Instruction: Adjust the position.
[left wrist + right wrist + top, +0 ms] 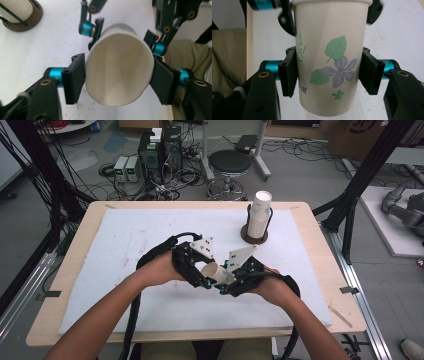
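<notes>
We've got both forearms coming in from the near edge of the table, converging mid-table, slightly right of centre. Left hand (162, 268) wraps the left gripper (202, 279), which points right and a bit toward us; its jaws stand either side of the cup's (216, 272) rim end, pads just at the wall, grip looks loose. Right hand (272, 287) holds the right gripper (225, 282) pointing left, facing the other; its jaws are clamped on the cup's flowered wall, pads pressing both sides. Both wrists roughly level, grippers nearly tip to tip.
</notes>
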{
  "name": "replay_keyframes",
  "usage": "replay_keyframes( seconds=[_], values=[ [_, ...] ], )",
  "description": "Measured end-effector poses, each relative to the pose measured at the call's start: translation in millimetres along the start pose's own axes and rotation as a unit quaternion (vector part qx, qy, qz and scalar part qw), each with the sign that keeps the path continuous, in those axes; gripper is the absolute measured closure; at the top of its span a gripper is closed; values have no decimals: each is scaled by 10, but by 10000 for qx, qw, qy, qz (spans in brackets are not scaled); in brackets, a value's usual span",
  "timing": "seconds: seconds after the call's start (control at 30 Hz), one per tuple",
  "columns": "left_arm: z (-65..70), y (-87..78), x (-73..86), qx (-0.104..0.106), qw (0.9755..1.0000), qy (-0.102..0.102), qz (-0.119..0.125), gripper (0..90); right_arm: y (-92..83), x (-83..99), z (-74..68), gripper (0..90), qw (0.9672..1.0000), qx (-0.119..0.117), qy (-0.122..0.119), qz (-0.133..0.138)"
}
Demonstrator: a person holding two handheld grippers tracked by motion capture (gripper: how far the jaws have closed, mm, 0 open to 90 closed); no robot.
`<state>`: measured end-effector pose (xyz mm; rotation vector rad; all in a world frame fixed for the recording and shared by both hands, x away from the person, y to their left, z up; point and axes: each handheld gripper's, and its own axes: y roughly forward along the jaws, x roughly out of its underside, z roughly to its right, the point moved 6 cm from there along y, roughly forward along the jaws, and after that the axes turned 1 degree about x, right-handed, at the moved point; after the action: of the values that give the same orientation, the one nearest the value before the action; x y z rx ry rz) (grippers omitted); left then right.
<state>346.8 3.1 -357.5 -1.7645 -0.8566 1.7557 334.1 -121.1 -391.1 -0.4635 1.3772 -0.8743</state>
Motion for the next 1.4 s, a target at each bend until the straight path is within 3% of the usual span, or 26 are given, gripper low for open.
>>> replay_keyframes(
  seconds=[0.07, 0.17, 0.33, 0.43, 0.53, 0.6, 0.7, 0.83, 0.87, 0.97, 1.13, 1.23, 1.4],
  values=[
    [-18, -18, 12, -68, 9997, -79, 208, 186, 2, 23, 12, 410, 10000, 31, 40, -30],
    [-40, -67, 50, -133, 9985, -187, 502, 178, -30, 46, 39, 412, 9999, 50, 142, 65],
    [-84, -218, 134, -236, 9917, -522, 1154, 178, -126, 119, 96, 411, 9990, 162, 320, 263],
    [-108, -298, 233, -347, 9845, -753, 1548, 181, -164, 218, 122, 408, 9978, 228, 459, 410],
    [-128, -345, 328, -455, 9759, -968, 1903, 180, -200, 337, 122, 404, 9961, 288, 613, 566],
    [-153, -377, 440, -581, 9688, -1130, 2127, 180, -231, 413, 119, 402, 9944, 342, 729, 685],
    [-170, -399, 566, -704, 9624, -1270, 2296, 179, -274, 509, 123, 399, 9912, 415, 859, 916],
    [-182, -441, 694, -934, 9523, -1402, 2545, 180, -339, 608, 130, 395, 9853, 561, 1032, 1241],
    [-182, -452, 722, -998, 9487, -1439, 2631, 180, -352, 630, 136, 395, 9834, 601, 1075, 1332],
    [-186, -485, 824, -1176, 9417, -1519, 2762, 180, -394, 706, 142, 394, 9772, 738, 1235, 1562],
    [-187, -554, 979, -1449, 9331, -1638, 2856, 182, -466, 836, 155, 391, 9656, 1013, 1428, 1925],
    [-175, -604, 1067, -1628, 9261, -1707, 2945, 183, -503, 912, 156, 389, 9594, 1126, 1561, 2061],
    [-169, -670, 1165, -1794, 9199, -1774, 3001, 183, -557, 971, 191, 388, 9522, 1269, 1645, 2238]
  ],
)
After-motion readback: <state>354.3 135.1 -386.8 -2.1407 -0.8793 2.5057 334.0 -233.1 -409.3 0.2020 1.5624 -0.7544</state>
